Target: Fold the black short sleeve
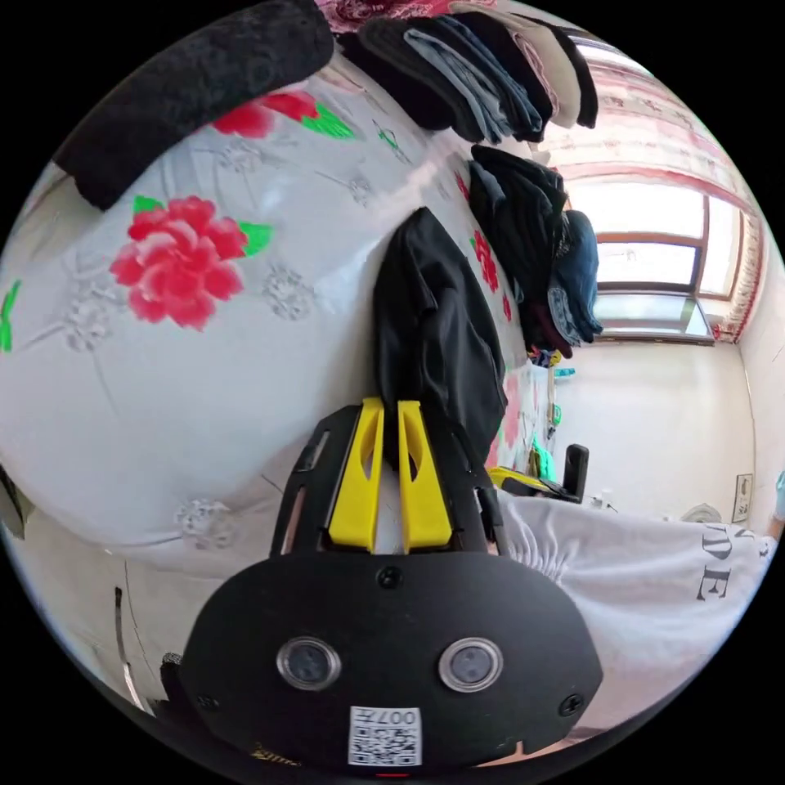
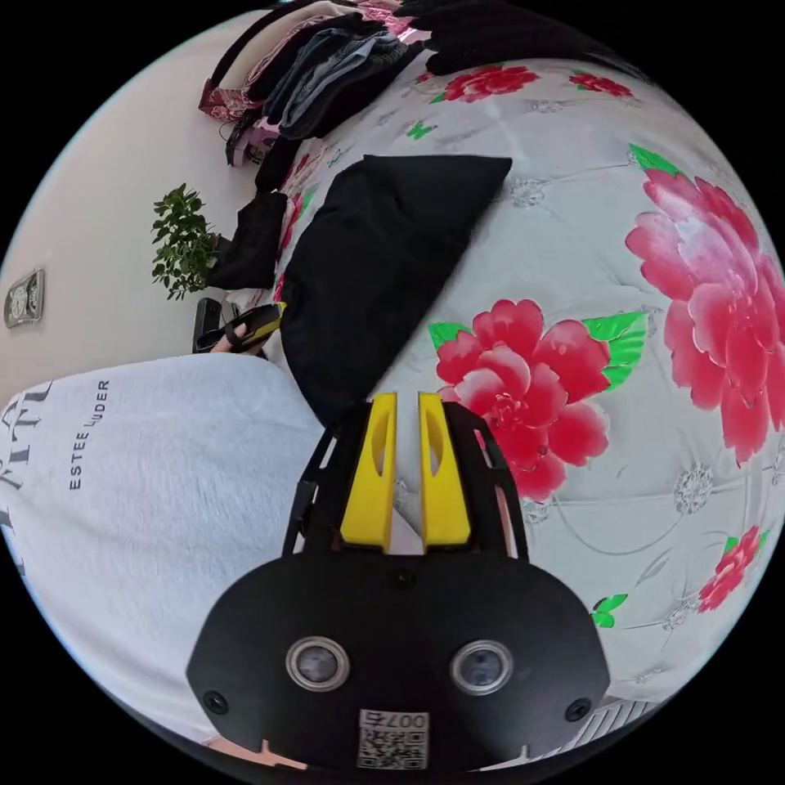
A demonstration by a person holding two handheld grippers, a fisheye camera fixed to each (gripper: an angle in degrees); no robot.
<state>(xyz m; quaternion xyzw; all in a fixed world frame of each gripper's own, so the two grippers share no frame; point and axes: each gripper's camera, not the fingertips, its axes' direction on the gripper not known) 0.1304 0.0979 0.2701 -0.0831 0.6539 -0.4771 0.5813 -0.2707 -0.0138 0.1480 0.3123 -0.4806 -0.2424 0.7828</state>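
Black short sleeve edge hides between both grippers' nearly closed fingers; grip unclear.

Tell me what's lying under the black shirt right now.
The black shirt lies on the white bedsheet with red flowers, which shows all around it on the bed side. Whatever pattern or item sits directly beneath the shirt is covered.

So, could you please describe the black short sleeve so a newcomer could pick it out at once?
Start from the white bedspread with big red flowers. The black short sleeve lies flat on it, partly folded, just beyond the right gripper. Unlike the stacked clothes pile at the far edge, it lies alone.
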